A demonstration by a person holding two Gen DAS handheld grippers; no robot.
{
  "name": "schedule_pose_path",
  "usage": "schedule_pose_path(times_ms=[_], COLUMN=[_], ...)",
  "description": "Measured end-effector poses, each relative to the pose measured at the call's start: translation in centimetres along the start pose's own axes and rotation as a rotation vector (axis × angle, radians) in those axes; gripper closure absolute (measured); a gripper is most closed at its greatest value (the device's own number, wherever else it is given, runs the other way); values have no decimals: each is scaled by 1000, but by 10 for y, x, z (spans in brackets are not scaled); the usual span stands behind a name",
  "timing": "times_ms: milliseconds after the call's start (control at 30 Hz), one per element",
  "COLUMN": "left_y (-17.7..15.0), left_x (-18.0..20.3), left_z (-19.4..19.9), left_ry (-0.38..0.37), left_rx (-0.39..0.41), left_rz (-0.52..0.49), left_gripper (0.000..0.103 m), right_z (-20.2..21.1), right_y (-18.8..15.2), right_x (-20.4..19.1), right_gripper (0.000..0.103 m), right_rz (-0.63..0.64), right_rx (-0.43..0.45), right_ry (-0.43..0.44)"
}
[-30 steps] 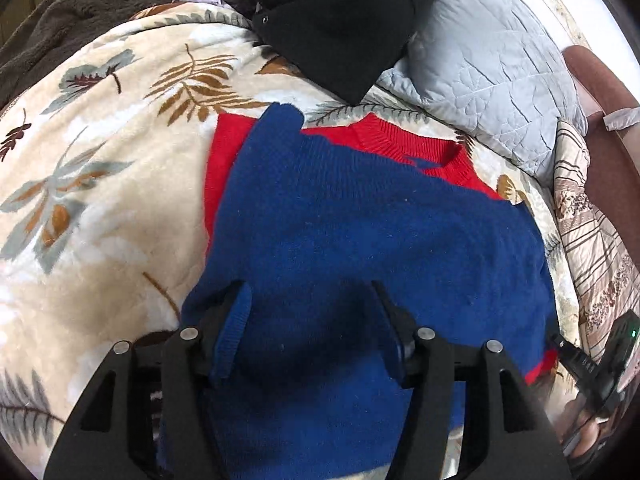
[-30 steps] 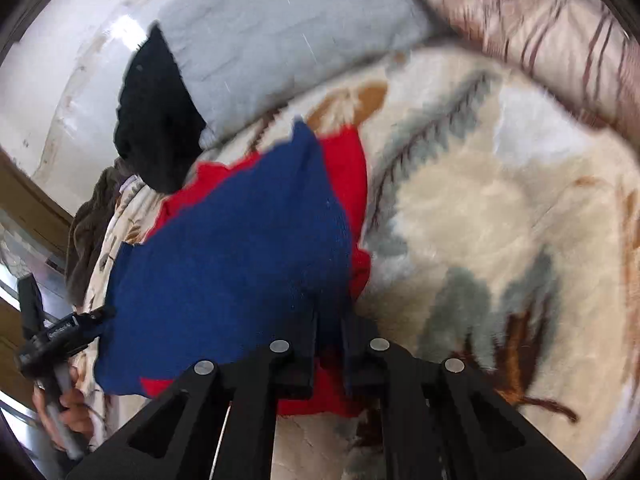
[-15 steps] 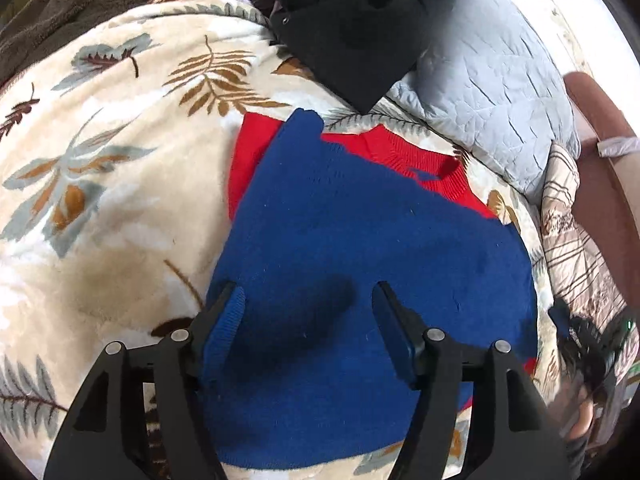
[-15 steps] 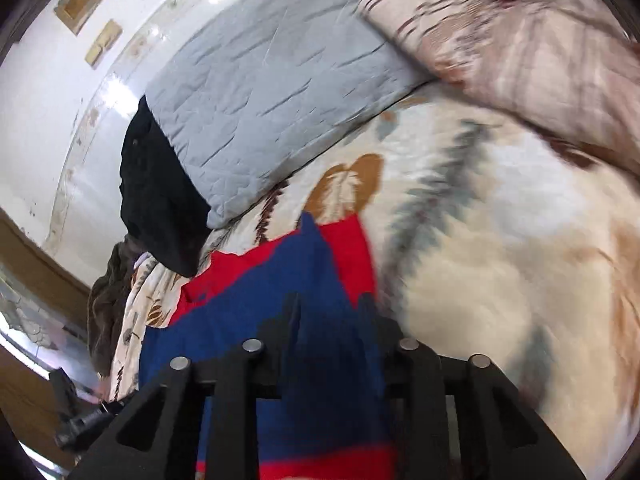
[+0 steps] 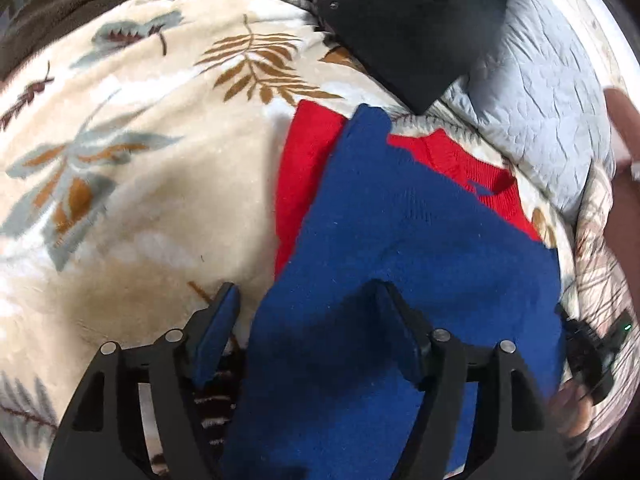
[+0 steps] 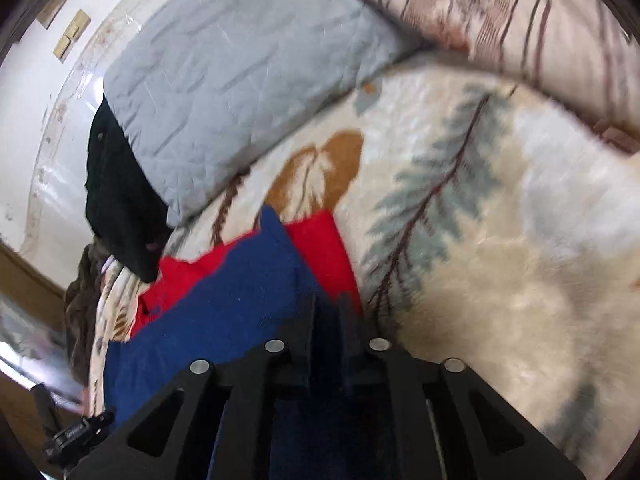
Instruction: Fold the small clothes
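Sweater: blue-and-red sweater [image 5: 400,240] is lying on the bed's leaf-print blanket [image 5: 140,200], blue panel folded up over the red one, red showing along the far edge and one side.
Progress: I am judging one fold as laid, since blue is covering most of the red; the sides are not yet brought in and the bundle is not yet compact, so I am reading this as roughly midway.
Left hand-held gripper [image 5: 308,332]: I am watching its jaws spreading apart over the near blue edge; cloth is lying between them, but the pads are not pressing on it.
Right hand-held gripper [image 6: 326,316]: I am seeing its jaws nearly together and closing, with dark blue cloth between them at the sweater's side edge; the view is blurred, so I cannot tell whether the pads are already biting.
Remaining: I am expecting a second fold across, then smoothing.
Containers: I am seeing no basket, box or drawer in either view, so nothing is being held in one.
Surroundings: a grey quilted pillow [image 6: 224,92] and a black garment [image 5: 412,28] are sitting beyond the sweater, apart from it.
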State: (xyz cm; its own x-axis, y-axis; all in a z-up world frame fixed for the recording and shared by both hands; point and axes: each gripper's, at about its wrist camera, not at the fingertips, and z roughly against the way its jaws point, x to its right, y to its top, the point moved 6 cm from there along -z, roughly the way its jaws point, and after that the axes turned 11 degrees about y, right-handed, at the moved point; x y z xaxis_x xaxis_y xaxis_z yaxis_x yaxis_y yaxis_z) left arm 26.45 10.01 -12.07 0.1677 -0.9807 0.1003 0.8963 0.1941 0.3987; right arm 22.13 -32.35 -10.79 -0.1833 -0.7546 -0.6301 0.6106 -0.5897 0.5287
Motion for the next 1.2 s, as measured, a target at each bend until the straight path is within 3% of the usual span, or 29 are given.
schedule_pose_path(times_ms=[67, 167, 233, 267, 333, 367, 467, 567, 633, 700, 867, 933, 967, 1000, 1033, 1100, 1133, 1200], left_y=[5, 8, 4, 3, -2, -2, 2, 3, -3, -5, -6, -9, -11, -12, -14, -14, -12, -7], left_x=[-3, -7, -9, -11, -11, -11, -13, -21, -27, -26, -22, -23, -24, -26, -27, -29, -31, -33], left_z=[9, 22, 16, 8, -9, -4, 17, 16, -3, -2, 20, 15, 8, 4, 6, 14, 19, 29], left_ry=[-16, -93, -74, -53, -27, -36, -87, -46, 0, 3, -32, -54, -50, -52, -59, -70, -88, -128], left_rx=[23, 42, 15, -5, -52, -40, -3, -3, -61, -45, -19, -49, -71, -78, -73, -70, -56, -24], left_rz=[20, 59, 61, 55, 38, 43, 62, 79, 76, 53, 33, 36, 35, 32, 24, 27, 38, 55], left_gripper=[33, 33, 33, 33, 32, 32, 32, 32, 32, 32, 32, 31, 31, 31, 31, 31, 31, 30], right_z=[17, 25, 9, -7, -5, -2, 10, 8, -15, -6, 13, 2, -12, -19, -17, -15, -11, -10], right_y=[4, -8, -25, -38, -44, -44, -52, -76, -98, -99, -123, -148, -165, -175, -175, -173, -168, -155], right_x=[-20, -47, -49, -41, -47, -53, -78, -93, -86, -97, -139, -146, -144, -144, -150, -161, -172, -188], right_gripper=[85, 81, 77, 78, 83, 77, 77, 70, 67, 65, 66, 67, 65, 65, 66, 64, 65, 66], right_rz=[37, 113, 143, 147, 212, 222, 247, 292, 328, 382, 405, 444, 480, 538, 589, 581, 554, 551], right_rx=[66, 61, -6, -85, -54, -58, -40, -57, -158, -119, -97, -173, -247, -266, -228, -236, -222, -167], right_ry=[45, 124, 91, 36, -18, -36, 31, 51, -21, -59, 106, 131, 96, 46, 22, 11, 68, 95])
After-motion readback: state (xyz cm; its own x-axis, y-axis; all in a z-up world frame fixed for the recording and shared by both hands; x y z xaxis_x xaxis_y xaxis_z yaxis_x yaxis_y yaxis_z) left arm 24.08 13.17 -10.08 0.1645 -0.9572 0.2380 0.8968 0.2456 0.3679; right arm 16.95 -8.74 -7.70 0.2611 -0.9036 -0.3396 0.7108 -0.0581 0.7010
